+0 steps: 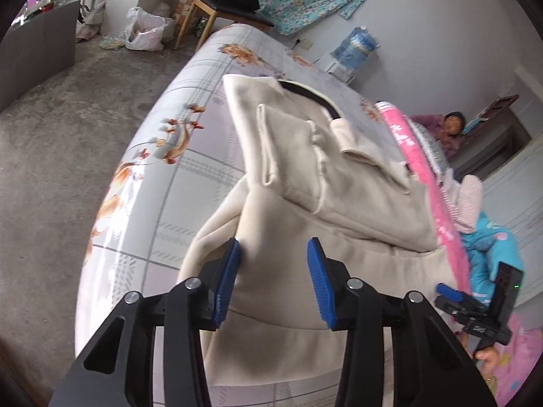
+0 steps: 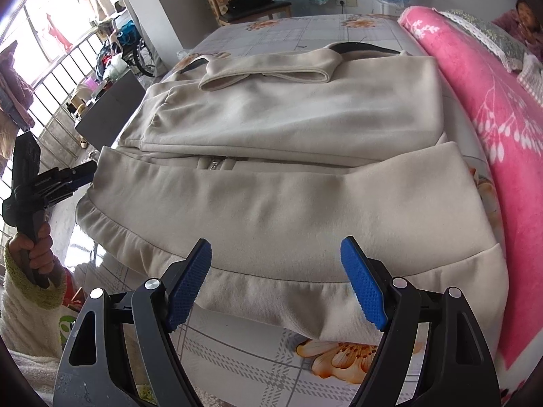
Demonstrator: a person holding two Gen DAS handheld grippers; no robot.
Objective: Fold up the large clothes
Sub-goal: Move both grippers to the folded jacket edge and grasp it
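Thick, floppy cream sweatshirt [image 2: 288, 183] on bed [image 2: 237, 356]: both grippers [image 1: 273, 281] [image 2: 276, 281] wide, empty; pinch your hem corners at near edge.

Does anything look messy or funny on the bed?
A little. The cream jacket isn't folded neatly yet: its bottom hem lies wavy and slanted near the bed edge, and one sleeve lies crooked across the top. Nothing looks torn or spilled.

The garment [image 2: 288, 183] is plain cream with a black collar lining. The bed sheet [image 1: 190, 156] is grey-checked with orange flowers; the blanket [image 2: 488, 108] is pink with white sprigs.
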